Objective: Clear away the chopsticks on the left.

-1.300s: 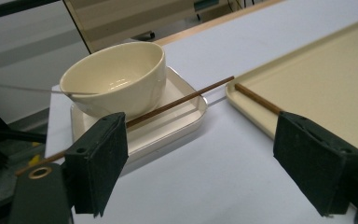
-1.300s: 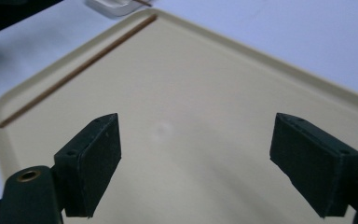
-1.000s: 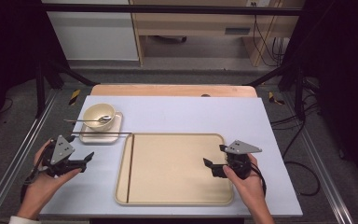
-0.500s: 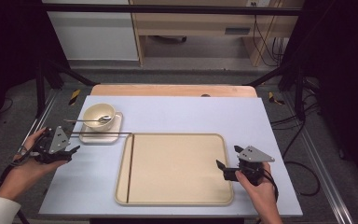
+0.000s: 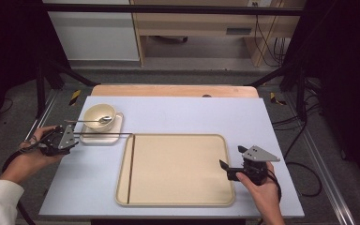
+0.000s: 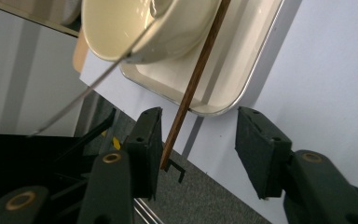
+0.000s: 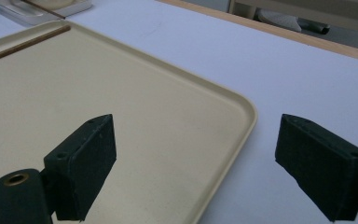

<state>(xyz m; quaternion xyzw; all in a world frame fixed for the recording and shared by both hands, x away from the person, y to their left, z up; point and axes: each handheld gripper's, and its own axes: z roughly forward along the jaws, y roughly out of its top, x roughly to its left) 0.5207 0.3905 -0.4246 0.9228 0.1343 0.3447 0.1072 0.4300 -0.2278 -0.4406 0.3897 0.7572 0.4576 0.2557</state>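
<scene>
The right tool (image 5: 226,169) is held wide open, empty, over the right rim of the large tray (image 5: 178,201). A chopstick (image 5: 130,169) lies along that tray's left side. Farther off, the left tool (image 6: 196,140) (jaws just been closing, approx. half shut) brackets the near end of a second chopstick (image 6: 193,81), not yet pinched, resting on the small tray (image 6: 242,70) w/ bowl (image 5: 99,115) & spoon (image 5: 93,121).

We saw the table (image 5: 178,112) evenly and brightly lit from above, while the room around it sank into near black. Shadows stayed soft and short. The bowl (image 6: 135,32) carried a faint sheen. In both gripper views the near black jaws looked slightly soft.
</scene>
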